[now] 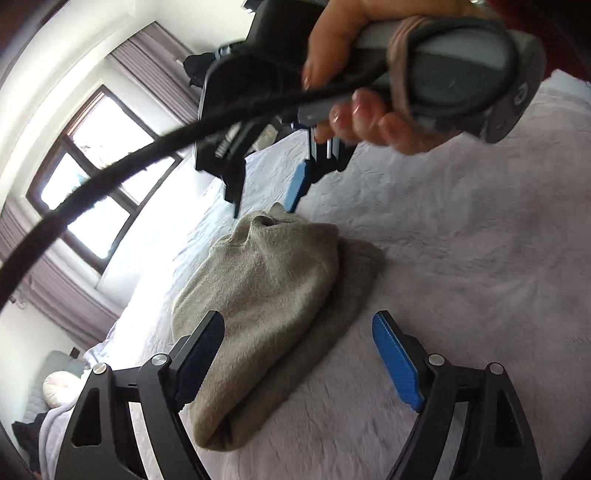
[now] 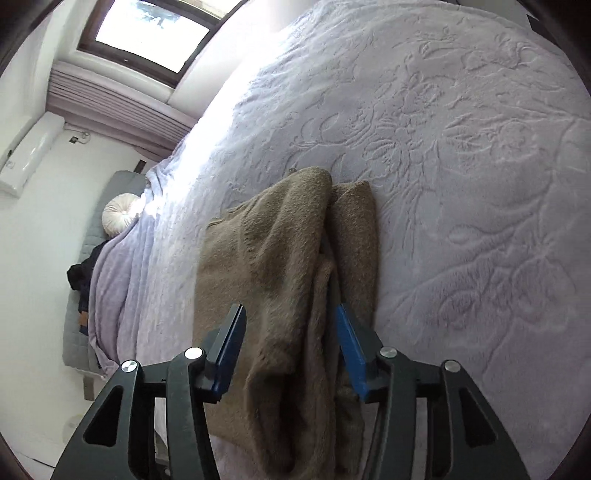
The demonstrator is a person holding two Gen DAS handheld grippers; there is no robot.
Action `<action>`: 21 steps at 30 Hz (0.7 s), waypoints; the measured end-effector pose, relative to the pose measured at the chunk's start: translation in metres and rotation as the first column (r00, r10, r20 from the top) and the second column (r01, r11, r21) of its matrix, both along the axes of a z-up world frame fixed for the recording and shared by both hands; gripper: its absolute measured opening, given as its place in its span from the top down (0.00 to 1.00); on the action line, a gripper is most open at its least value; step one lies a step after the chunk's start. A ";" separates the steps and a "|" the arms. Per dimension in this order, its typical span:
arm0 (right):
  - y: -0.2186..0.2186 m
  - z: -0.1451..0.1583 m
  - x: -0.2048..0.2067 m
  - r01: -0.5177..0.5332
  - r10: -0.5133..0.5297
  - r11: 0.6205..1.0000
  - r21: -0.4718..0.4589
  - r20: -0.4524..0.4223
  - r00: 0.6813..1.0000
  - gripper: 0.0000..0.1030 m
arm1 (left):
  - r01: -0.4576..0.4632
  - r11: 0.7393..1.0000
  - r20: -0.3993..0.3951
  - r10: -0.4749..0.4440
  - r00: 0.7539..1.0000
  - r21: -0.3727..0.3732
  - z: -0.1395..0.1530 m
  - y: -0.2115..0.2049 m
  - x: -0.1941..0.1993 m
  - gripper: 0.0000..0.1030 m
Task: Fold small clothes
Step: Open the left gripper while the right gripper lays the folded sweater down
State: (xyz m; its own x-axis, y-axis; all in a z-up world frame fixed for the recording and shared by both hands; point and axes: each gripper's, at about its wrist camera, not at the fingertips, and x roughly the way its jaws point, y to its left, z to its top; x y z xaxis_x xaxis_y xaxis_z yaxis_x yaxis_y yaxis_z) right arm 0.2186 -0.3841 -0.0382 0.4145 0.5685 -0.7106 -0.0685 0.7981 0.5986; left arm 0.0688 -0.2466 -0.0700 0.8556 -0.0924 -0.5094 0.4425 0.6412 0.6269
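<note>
Folded tan knit garment [image 1: 273, 291] lies on a pale lilac bedspread [image 1: 461, 258] embossed with a floral pattern, layers stacked, one darker lower layer showing along its right edge in the left wrist view. Left gripper [image 1: 299, 354] sits low over the near end of the garment, jaws spread wide — the dark left finger overlaps the cloth's edge in the picture, the blue-padded right finger stands off over bare bedspread, nothing pinched. Right gripper [image 2: 291, 347] points steeply down at the same garment [image 2: 284, 258]; jaws part-way spread, a raised fold of knit running up between the blue pads [image 2: 349, 350], but the pads do not look pressed on it. From the left wrist view the right gripper [image 1: 266, 192] shows at the far end of the cloth, tips just above a puckered corner, held by a hand [image 1: 354, 74] around a grey handle, black cable [image 1: 110, 177] trailing across the frame — blurred. Beyond the bed: window [image 2: 147, 33], mauve curtains [image 1: 155, 62], a round white cushion [image 2: 120, 214], a wall air-conditioning unit [image 2: 33, 151].
</note>
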 end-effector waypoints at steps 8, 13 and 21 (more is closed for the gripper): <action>-0.008 0.021 -0.073 0.057 -0.078 0.973 0.225 0.083 0.993 0.45 | 0.129 0.987 -0.001 -0.130 0.992 0.099 -0.013 0.004 -0.047 0.19; -0.018 0.060 -0.091 0.051 -0.142 0.915 0.400 0.204 0.969 0.45 | 0.142 0.953 0.073 -0.167 0.983 0.266 -0.030 -0.011 -0.068 0.19; 0.008 0.133 -0.130 -0.099 -0.063 0.931 0.353 0.421 0.905 0.28 | 0.048 0.976 0.006 -0.050 0.999 0.210 -0.021 0.012 -0.060 0.19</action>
State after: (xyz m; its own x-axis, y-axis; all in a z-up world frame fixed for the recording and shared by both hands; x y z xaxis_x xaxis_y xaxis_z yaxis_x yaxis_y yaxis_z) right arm 0.0888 -0.3765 0.0949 0.6131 0.7590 -0.2190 -0.3886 0.5312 0.7529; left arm 0.0086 -0.2346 -0.0915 0.8582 -0.0265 -0.5126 0.4627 0.4723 0.7502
